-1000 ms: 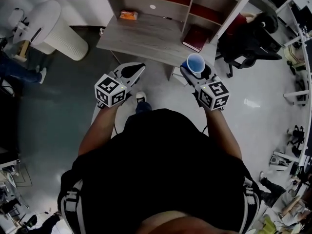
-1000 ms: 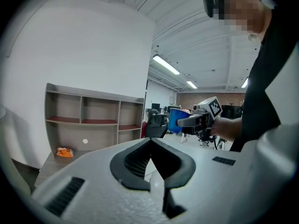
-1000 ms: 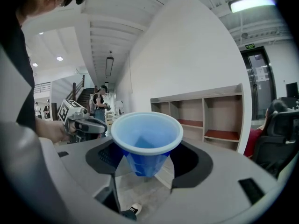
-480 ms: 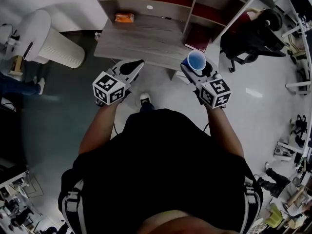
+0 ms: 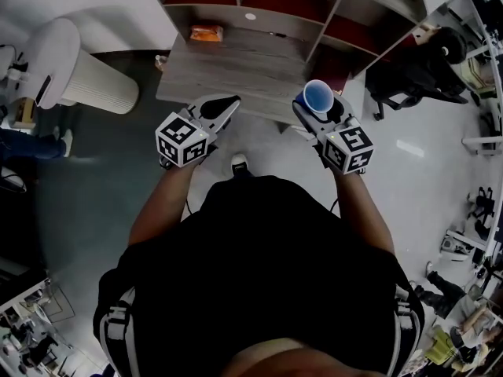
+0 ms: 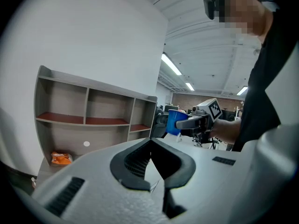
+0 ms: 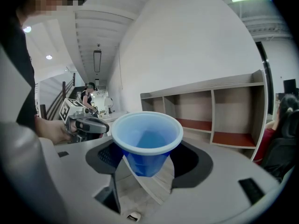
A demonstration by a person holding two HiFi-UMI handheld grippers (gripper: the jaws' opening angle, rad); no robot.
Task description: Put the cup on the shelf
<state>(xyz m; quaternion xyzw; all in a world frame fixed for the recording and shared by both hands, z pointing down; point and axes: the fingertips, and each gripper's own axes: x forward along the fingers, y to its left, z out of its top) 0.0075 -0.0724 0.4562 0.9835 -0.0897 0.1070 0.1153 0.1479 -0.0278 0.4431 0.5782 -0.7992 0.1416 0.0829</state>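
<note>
A blue cup [image 5: 317,96] stands upright between the jaws of my right gripper [image 5: 319,107], which is shut on it, just before the front right edge of a grey wooden desk [image 5: 228,61]. In the right gripper view the cup [image 7: 145,136] fills the middle, pinched low on its wall by the gripper [image 7: 148,158]. The open shelf [image 5: 275,6] with red-brown boards rises behind the desk; its compartments [image 7: 210,120] look bare. My left gripper [image 5: 226,102] hovers over the desk's front edge, shut and holding nothing [image 6: 150,141]. From the left gripper view the cup [image 6: 175,122] shows at right.
An orange packet [image 5: 207,32] lies at the back of the desk under the shelf. A white ribbed cylinder unit [image 5: 90,73] stands on the floor to the left. A black office chair [image 5: 416,77] is at the right. The person's shoe [image 5: 238,163] is below the desk edge.
Both grippers have moved forward toward the desk and shelf, the cup travelling with the right one. The left gripper's tips now reach over the desk's front edge.
</note>
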